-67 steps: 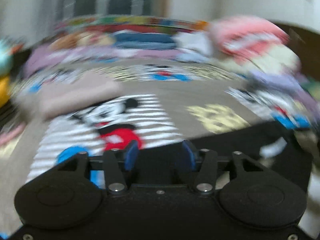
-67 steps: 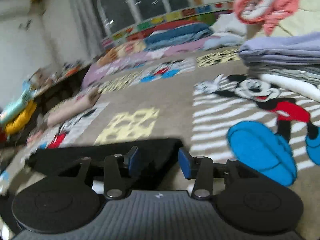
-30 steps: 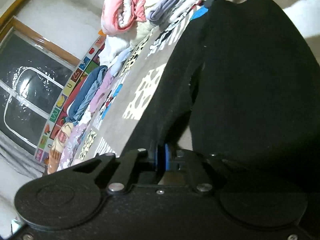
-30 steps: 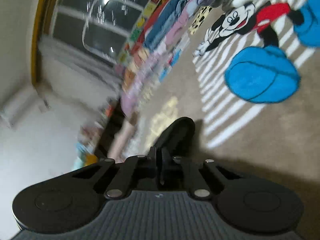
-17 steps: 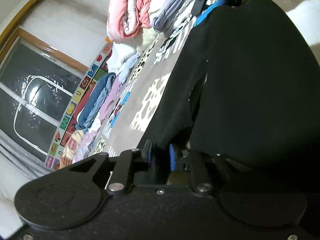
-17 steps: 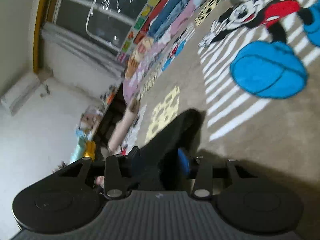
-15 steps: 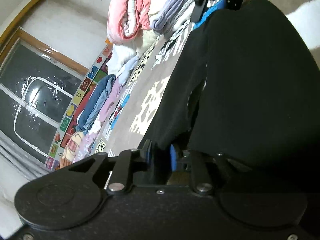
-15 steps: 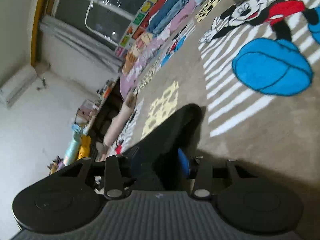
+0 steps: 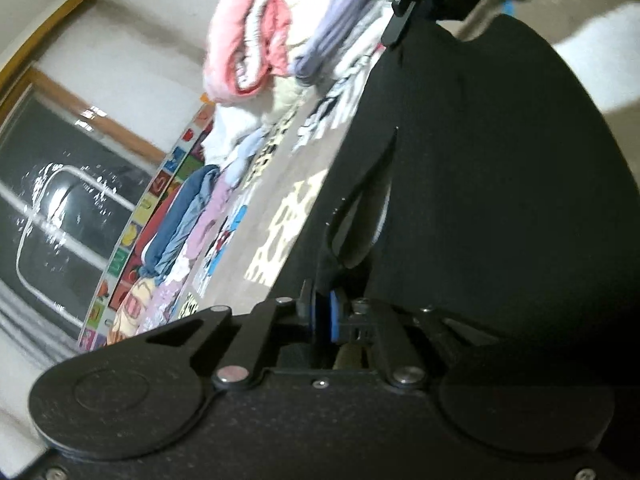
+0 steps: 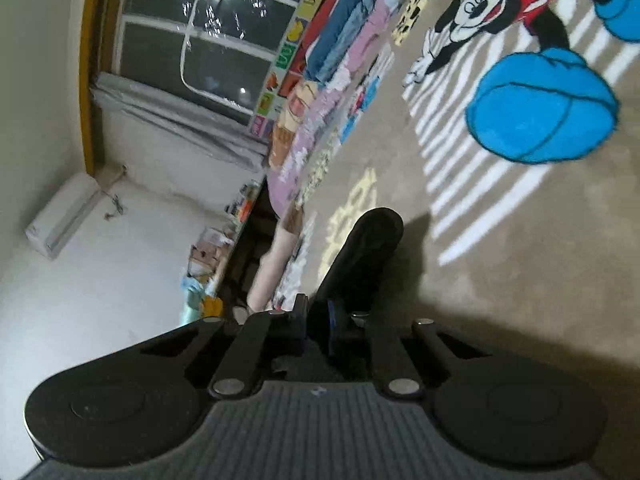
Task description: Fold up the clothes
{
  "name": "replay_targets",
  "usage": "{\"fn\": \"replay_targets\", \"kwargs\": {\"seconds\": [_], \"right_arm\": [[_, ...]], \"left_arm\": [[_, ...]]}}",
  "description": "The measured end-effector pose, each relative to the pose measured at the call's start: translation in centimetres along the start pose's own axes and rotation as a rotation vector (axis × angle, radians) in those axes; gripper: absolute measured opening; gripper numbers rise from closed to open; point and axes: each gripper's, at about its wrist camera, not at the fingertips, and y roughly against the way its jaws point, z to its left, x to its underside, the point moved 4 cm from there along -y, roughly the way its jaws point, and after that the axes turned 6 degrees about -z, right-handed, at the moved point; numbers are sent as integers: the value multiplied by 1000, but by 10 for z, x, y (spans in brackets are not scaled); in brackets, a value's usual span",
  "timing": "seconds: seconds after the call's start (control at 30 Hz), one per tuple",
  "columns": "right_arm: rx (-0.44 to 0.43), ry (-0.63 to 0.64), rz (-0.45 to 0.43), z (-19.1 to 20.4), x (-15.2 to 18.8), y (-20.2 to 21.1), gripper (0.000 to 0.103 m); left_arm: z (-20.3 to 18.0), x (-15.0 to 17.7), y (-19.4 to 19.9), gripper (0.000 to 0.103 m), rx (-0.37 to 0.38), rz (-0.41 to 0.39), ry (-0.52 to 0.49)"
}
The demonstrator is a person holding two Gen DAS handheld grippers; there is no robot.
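Black garment [image 9: 500, 184] — in both grippers' jaws

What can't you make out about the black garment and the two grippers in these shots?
- Left wrist view: the black garment fills the right side and runs off the frame, so its type and full shape are hidden.
- Left gripper: the cloth covers its fingertips.
- Right wrist view: only a narrow fold of the garment shows beyond the right gripper.
- Shelf clutter is too small to identify.

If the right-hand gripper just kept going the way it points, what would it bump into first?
The black garment pinched in the right gripper lies directly ahead. Beyond that, probably the cartoon-print carpet, though depth is hard to judge.
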Motion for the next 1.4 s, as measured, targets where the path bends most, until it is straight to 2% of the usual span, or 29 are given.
{"fn": "replay_targets", "kwargs": {"seconds": [0.13, 0.23, 0.3, 0.37, 0.43, 0.47, 0.5, 0.53, 0.57, 0.6, 0.67, 0.73, 0.83, 0.87, 0.97, 1.03, 1.13, 1.27, 1.33, 1.37, 1.4], "right_arm": [[147, 175, 93, 4, 6, 0, 11], [196, 215, 106, 4, 10, 2, 13], [199, 220, 85, 6, 8, 6, 15], [182, 242, 40, 12, 4, 16, 19], [189, 268, -6, 17, -5, 23, 19], [197, 270, -31, 16, -8, 26, 19], [200, 258, -48, 12, -12, 27, 19], [201, 248, -55, 9, -15, 24, 19], [202, 238, -60, 7, -18, 19, 26], [209, 243, -61, 6, -21, 12, 41], [213, 270, -52, 7, -28, -5, 47], [226, 295, -39, 6, -32, -18, 47], [235, 293, -8, 0, -38, -33, 50], [234, 292, 3, -2, -40, -38, 55], [224, 291, 36, -7, -46, -51, 56], [206, 288, 59, -9, -46, -56, 56], [176, 285, 89, -10, -44, -60, 52], [173, 280, 114, -12, -41, -64, 33], [176, 292, 124, -10, -39, -64, 25], [175, 305, 127, -7, -37, -65, 19], [173, 328, 116, -2, -38, -64, 18]], "left_arm": [[-9, 2, 3, 4, 29, 5, -63], [-8, 4, 8, 4, 68, 24, -102], [-1, 5, 16, 6, 124, 40, -78], [17, 7, 26, 7, 176, 48, 16], [40, 13, 33, 15, 198, 56, 139], [54, 20, 32, 30, 178, 75, 218], [67, 27, 32, 53, 154, 94, 298], [81, 37, 29, 58, 111, 117, 382], [94, 47, 26, 59, 69, 139, 466], [109, 59, 23, 59, 32, 164, 553], [140, 91, 18, 59, -49, 220, 756], [169, 123, 14, 59, -127, 273, 957], [188, 168, 13, 59, -162, 307, 1192], [192, 181, 13, 59, -169, 318, 1254], [191, 204, 13, 59, -136, 330, 1405], [189, 212, 10, 59, -87, 328, 1471], [188, 218, 5, 59, -53, 322, 1492], [191, 226, 3, 58, -23, 300, 1538], [191, 228, 4, 47, -23, 293, 1547], [191, 228, 3, 32, -23, 291, 1544], [190, 227, 2, 17, -21, 291, 1530]]}}
